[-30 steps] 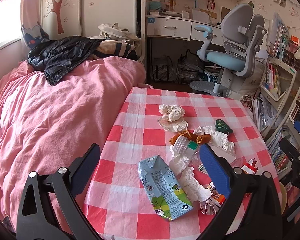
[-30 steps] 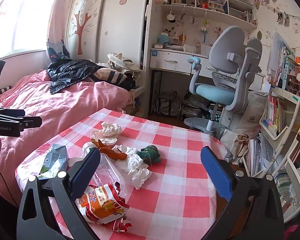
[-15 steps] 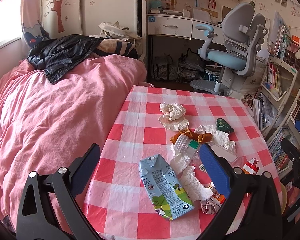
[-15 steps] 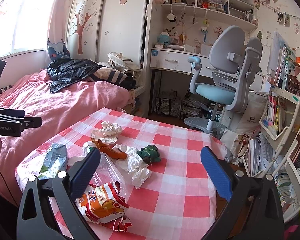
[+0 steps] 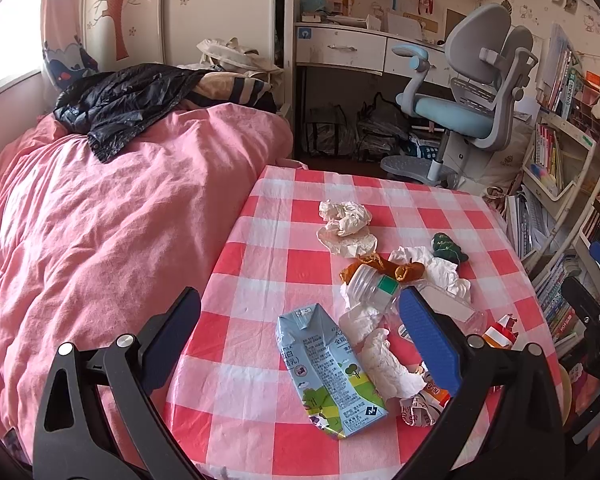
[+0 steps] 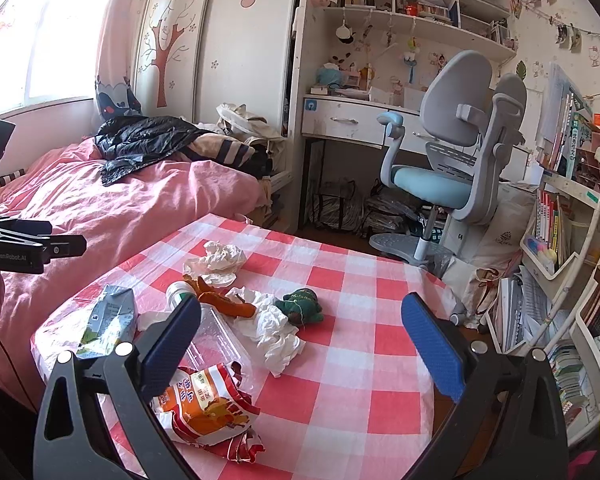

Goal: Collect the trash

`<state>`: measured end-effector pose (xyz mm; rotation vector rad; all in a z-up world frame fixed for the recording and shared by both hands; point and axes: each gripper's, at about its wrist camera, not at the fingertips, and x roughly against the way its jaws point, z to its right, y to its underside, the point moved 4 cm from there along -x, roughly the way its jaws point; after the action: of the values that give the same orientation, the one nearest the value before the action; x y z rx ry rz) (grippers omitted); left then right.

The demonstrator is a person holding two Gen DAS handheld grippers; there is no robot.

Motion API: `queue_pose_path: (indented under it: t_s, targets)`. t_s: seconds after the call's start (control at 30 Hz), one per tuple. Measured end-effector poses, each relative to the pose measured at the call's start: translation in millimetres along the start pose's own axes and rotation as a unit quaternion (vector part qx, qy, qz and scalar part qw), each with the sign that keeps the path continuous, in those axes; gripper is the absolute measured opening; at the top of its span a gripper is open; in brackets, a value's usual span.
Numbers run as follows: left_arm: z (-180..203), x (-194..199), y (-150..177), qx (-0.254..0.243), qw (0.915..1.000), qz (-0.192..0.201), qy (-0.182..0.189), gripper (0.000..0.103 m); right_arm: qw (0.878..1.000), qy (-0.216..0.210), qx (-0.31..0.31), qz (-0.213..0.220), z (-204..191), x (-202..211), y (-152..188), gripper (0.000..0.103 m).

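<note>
A small table (image 5: pixel 260 240) with a red and white checked cloth stood next to a pink bed (image 5: pixel 100 220). Trash lay in a heap on the table. A flat milk carton (image 5: pixel 328 368) was nearest in the left view, with a white tissue (image 5: pixel 388 360) touching its right side. A clear bottle (image 5: pixel 380 288) lay on its side just beyond them. An orange peel (image 5: pixel 384 266) sat at the far end of the bottle. Farther still was a crumpled paper (image 5: pixel 346 220). A green wrapper (image 5: pixel 446 246) lay to the right, beside more white tissue. A torn orange snack bag (image 6: pixel 204 404) lay near the right tongs, touching the bottle.

The left tongs (image 5: pixel 300 332) hung over the near edge of the table, with the fingers wide apart and nothing between them. The carton lay right under the gap. The right tongs (image 6: pixel 300 340) were also wide apart and held nothing. They hung over the near right part of the table.

A grey and blue chair (image 6: pixel 448 152) stood by a white desk (image 6: pixel 348 120) at the far side. A black coat (image 5: pixel 120 100) lay on the bed.
</note>
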<state>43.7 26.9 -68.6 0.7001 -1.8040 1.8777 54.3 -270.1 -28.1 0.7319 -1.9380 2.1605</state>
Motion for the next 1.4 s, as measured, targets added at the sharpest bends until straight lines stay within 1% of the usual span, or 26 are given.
queue_pose_path:
  t_s: [0.7, 1.4]
  targets:
    - [-3, 1, 8, 0.004, 0.9999, -0.011, -0.003, 0.096, 1.0, 0.001, 0.001, 0.0, -2, 0, -1, 0.097]
    - [-4, 0, 4, 0.004, 0.9999, -0.015, -0.002, 0.096, 1.0, -0.001, 0.002, -0.001, -4, 0, -1, 0.097]
